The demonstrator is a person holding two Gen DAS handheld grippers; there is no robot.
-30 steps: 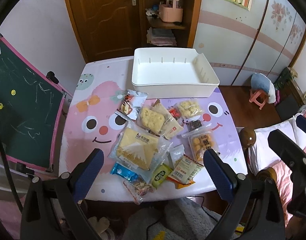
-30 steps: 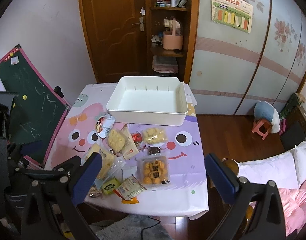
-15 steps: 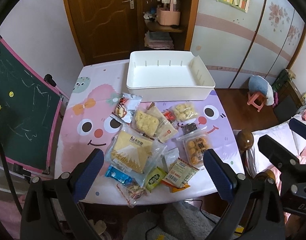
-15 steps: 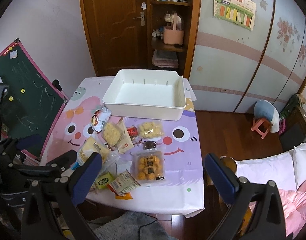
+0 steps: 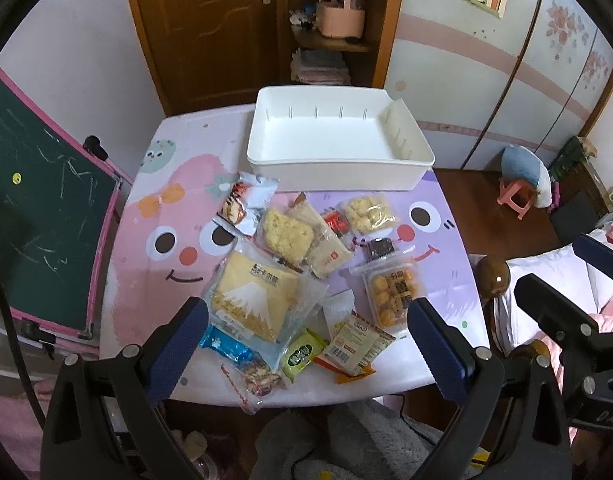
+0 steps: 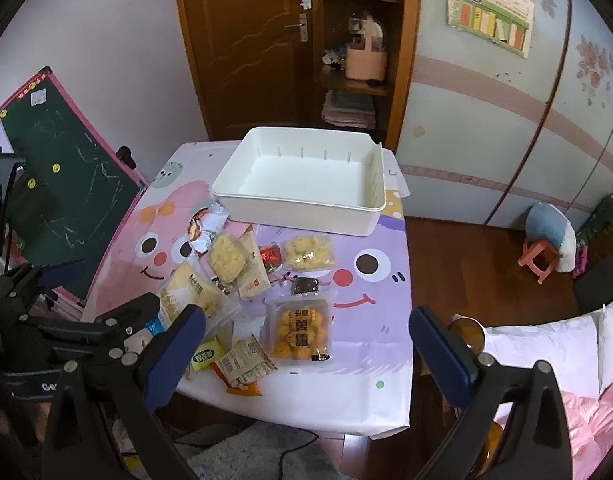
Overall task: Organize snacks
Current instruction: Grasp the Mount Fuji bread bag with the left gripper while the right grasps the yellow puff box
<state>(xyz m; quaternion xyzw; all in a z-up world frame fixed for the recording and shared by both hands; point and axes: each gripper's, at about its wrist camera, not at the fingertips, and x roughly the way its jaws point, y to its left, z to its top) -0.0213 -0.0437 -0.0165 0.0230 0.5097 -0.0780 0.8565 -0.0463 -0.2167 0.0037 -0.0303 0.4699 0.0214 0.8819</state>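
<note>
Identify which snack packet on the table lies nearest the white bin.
The silver-white packet with the orange picture, left of the pile: its top corner almost reaches the white bin; every other packet lies nearer the table's front edge.

You see a smooth white plastic bin (image 5: 338, 168), glossy clear-film snack packets (image 5: 262, 300), a sheeny printed tablecloth (image 5: 146, 264), varnished wood door (image 5: 210, 32), matt chalkboard (image 5: 38, 208).

Empty white plastic bin (image 5: 338, 168) upright at the table's far side, loose pile of wrapped snacks (image 5: 302, 268) just in front, big cake bag with a mountain print (image 5: 254, 300), clear tray of golden balls (image 5: 394, 292), green packet (image 5: 302, 354) nearest the edge
</note>
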